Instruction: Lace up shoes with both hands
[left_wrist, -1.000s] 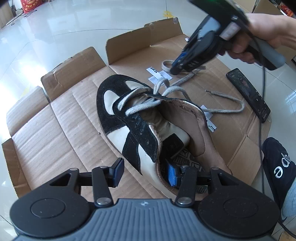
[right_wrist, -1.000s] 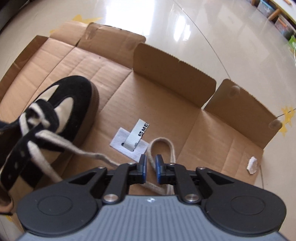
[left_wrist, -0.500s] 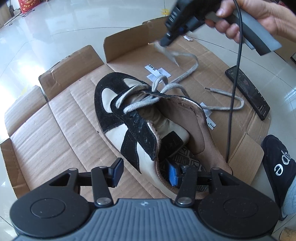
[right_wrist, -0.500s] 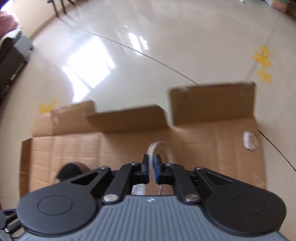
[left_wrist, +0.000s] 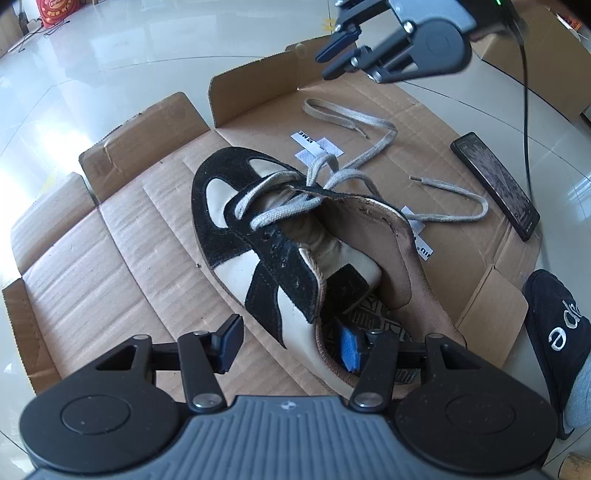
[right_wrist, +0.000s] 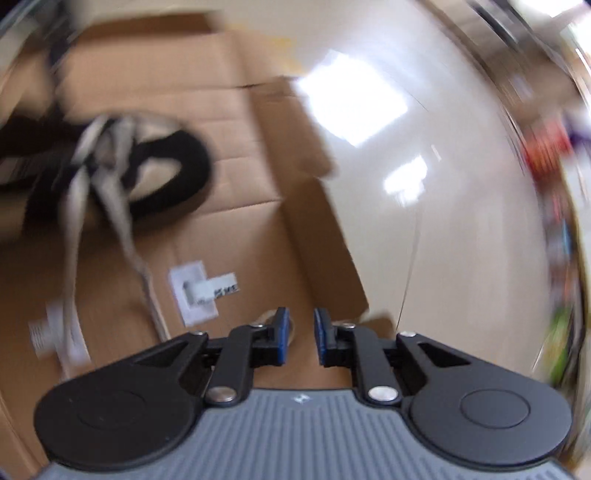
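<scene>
Shoe (left_wrist: 280, 236) half-laced, upper eyelets empty; lace (left_wrist: 373, 129) loose beyond toe; left gripper (left_wrist: 291, 343) opening astride heel wall; right gripper (right_wrist: 299, 336) parted, empty.

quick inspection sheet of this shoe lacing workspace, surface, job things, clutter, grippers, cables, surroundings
surface: flattened cardboard box on a glossy tiled floor.
job's things: black and cream shoe lying on the cardboard, laced only near the toe; grey lace trailing loose over the cardboard, both ends free.
clutter: dark phone at the cardboard's edge; white labels; black slipper beside the box.
grippers: left gripper straddles the shoe's heel collar, jaws opening, one pad inside the shoe; right gripper raised above the cardboard, jaws apart, nothing between them.
cables: black cable hanging from the right gripper.
surroundings: right wrist view too blurred to tell.
</scene>
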